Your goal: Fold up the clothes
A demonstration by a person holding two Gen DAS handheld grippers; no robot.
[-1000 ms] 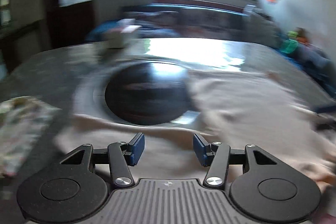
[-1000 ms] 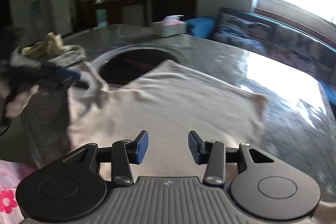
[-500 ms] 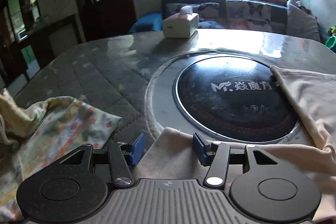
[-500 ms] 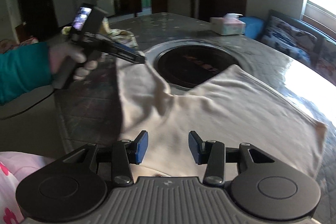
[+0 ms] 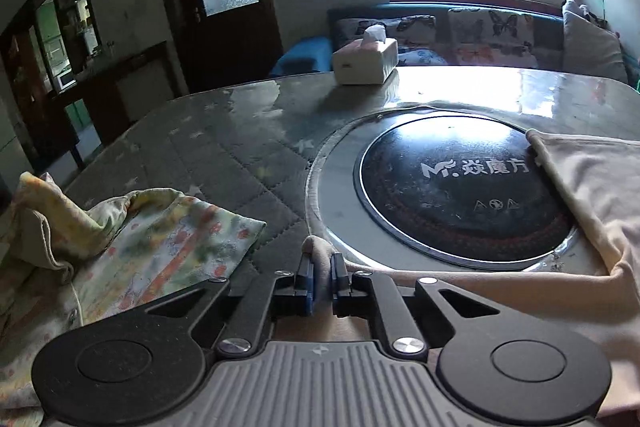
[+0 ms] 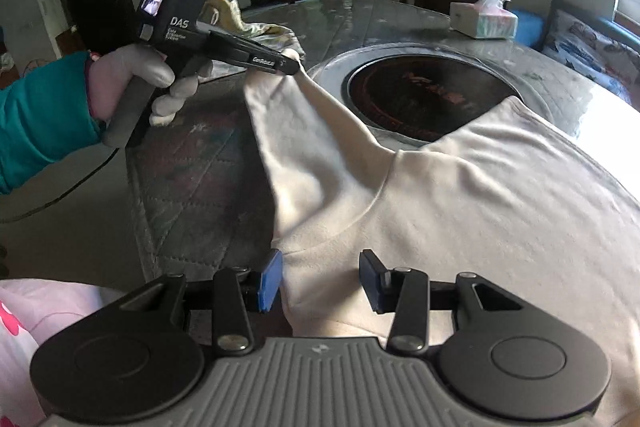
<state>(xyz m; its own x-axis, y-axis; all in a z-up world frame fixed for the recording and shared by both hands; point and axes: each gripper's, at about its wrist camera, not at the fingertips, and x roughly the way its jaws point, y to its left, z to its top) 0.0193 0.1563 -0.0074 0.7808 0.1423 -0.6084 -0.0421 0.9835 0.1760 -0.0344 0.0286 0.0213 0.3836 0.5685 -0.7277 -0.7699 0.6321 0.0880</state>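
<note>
Beige T-shirt (image 6: 480, 195) sleeve is stretching toward 10 o'clock, left gripper (image 5: 320, 281) clamping its tip; right gripper (image 6: 320, 281), jaws apart, is straddling the collar.

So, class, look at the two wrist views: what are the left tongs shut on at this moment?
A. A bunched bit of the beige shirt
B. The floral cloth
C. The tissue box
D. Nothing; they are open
A: the left tongs are shut on a bunched bit of the beige shirt, while the right tongs are open over it.
</note>
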